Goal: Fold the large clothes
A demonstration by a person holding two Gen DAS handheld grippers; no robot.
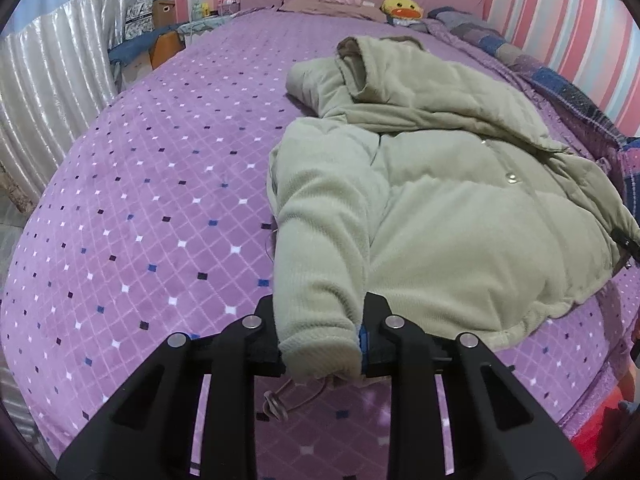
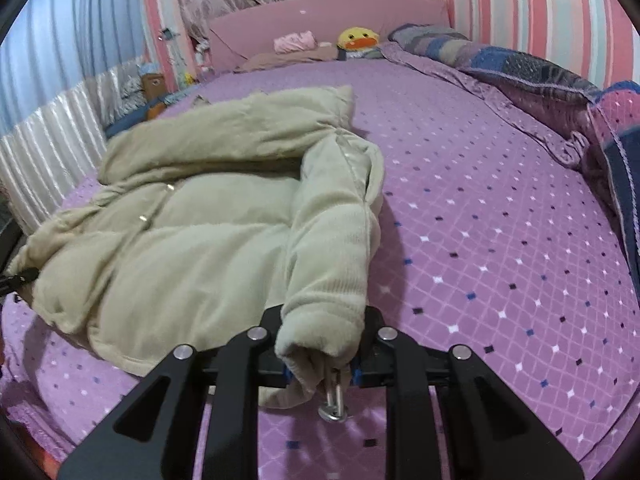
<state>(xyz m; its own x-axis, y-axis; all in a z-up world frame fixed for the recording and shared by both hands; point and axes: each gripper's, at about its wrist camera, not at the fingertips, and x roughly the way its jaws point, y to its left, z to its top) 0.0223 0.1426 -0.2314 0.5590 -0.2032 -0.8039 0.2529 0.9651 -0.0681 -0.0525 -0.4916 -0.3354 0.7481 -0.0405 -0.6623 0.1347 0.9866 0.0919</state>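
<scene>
Clamped low in each frame, the left gripper [image 1: 320, 350] and right gripper [image 2: 320, 354] are each gripping a cuff of the beige jacket [image 1: 440, 208] lying mid-frame on the purple bed [image 1: 160, 200]. Only the right view is showing a metal ring [image 2: 333, 410] dangling below its cuff; the left view is showing a cord [image 1: 276, 404].

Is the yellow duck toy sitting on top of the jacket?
No, the duck toy sits far off by the headboard, apart from the jacket.

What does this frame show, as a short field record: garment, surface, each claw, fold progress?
garment: beige padded jacket, front up, snaps closed
surface: purple diamond-pattern bedspread
left claw: shut on the cuff of one sleeve
right claw: shut on the cuff of the other sleeve
fold progress: both sleeves run down toward the hem; body not yet folded
background: yellow duck plush near the headboard
</scene>
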